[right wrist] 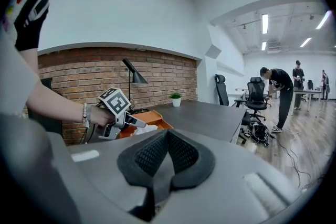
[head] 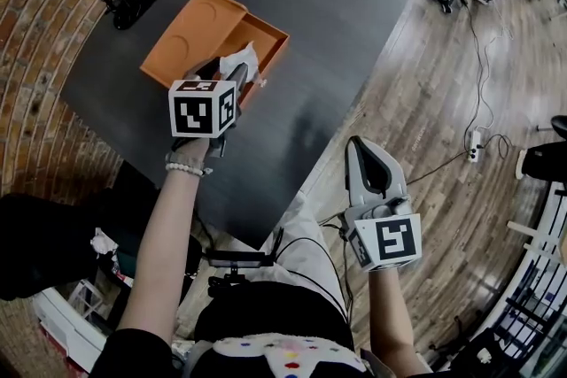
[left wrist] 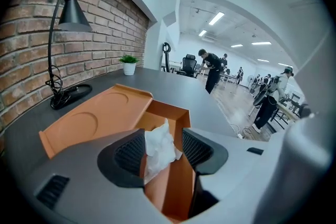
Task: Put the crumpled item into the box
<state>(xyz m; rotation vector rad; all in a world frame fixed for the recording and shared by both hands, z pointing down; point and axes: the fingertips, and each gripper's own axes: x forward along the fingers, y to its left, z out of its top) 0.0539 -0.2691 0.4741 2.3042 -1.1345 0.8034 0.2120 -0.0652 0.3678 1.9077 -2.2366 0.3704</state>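
Left gripper [left wrist: 163,150] is over the orange box [left wrist: 177,114], and its jaws stand wide apart. The crumpled white paper [left wrist: 157,145] sits in the gap between them, right above the box's open compartment. It leans on the left-hand pad and is clear of the other, so nothing is squeezing it. From the head view it sits at the near end of the box, just inside the wall. Whether its bottom already rests on the box floor, I can't tell.

Right gripper [right wrist: 166,150] is well away from the box, off the table's [head: 337,13] near edge, jaws pressed together on nothing. It plays no part here.

Now the risks. The paper looks feather-light and seems to cling to that ribbed pad. If the gripper lifts away, the wad could ride up with it and drop outside the box. It also stands tall, poking above the rim, and a springy crumple that high could topple over the near wall onto the table. The spread jaws straddle the box's narrow end, so a careless pull-back could clip a wall and shove the box. The lid [left wrist: 89,120] lies right alongside the box, and a sideways nudge would send one into the other.
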